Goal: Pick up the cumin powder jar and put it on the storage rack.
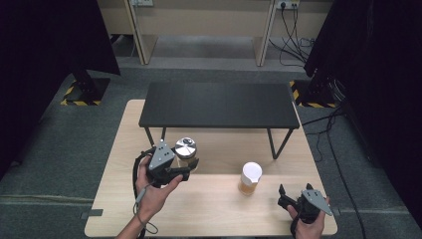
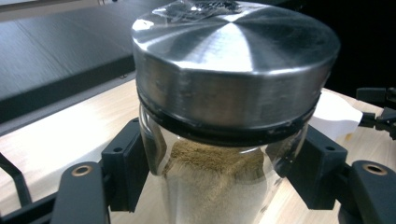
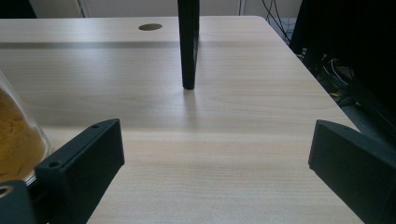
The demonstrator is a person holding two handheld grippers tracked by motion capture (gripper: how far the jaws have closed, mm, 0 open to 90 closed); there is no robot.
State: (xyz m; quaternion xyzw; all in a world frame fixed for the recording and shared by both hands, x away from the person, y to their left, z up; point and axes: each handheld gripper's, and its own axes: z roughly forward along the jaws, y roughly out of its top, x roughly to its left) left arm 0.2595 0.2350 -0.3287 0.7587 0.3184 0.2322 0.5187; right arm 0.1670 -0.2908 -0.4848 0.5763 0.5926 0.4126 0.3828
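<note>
The left gripper (image 1: 186,168) has its jaws pressed against both sides of the glass jar (image 1: 186,155), just under the steel lid (image 2: 233,60), and the jar stands near the front left leg of the black shelf (image 1: 219,104) that sits on the table (image 1: 214,209). In the left gripper view the pads meet the glass below the black seal ring, with brownish powder (image 2: 205,186) filling the lower part. Here's the worry: smooth round glass, a high grip, a heavy load beneath, so if the squeeze is light the jar could slip down or swing between the jaws once it leaves the table. Lifting straight up is risky too, since the shelf's front edge hangs just beyond the lid and could clip it. The second jar (image 1: 250,178), white lid, orange contents, stands well apart to the right, so a sideways carry would have to mind it. The right gripper (image 1: 291,201) rests near the front right corner, jaws spread wide and holding nothing, with bare wood and one shelf leg (image 3: 188,44) ahead. Open room lies along the front of the table between the two hands; the left edge is not far from the left hand.
</note>
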